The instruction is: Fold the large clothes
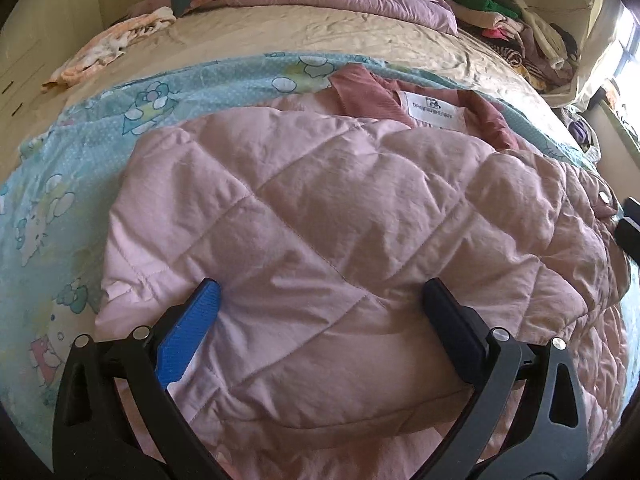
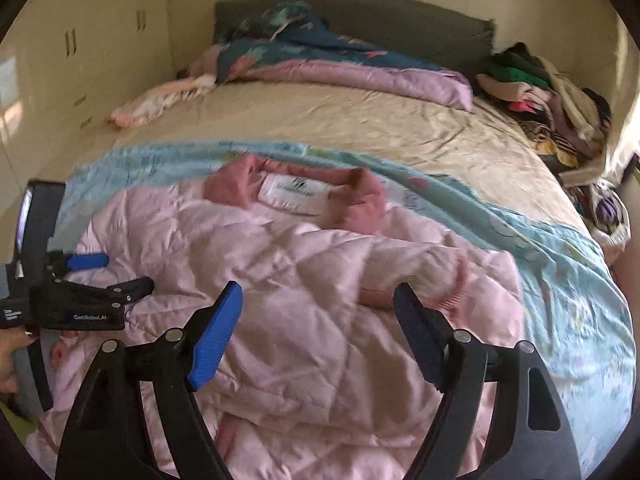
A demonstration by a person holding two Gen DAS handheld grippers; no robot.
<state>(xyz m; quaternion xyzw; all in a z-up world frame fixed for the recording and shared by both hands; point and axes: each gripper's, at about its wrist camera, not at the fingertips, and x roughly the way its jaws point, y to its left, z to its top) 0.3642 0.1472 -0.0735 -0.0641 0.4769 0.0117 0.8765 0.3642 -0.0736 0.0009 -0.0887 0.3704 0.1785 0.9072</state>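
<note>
Both tongs, the left gripper and right gripper, stand spread wide and grasp nothing. They hang over the pink quilted jacket. It lies on the blue blanket.

The left claw stands wide open over the pink quilted jacket, apparently touching it.
</note>
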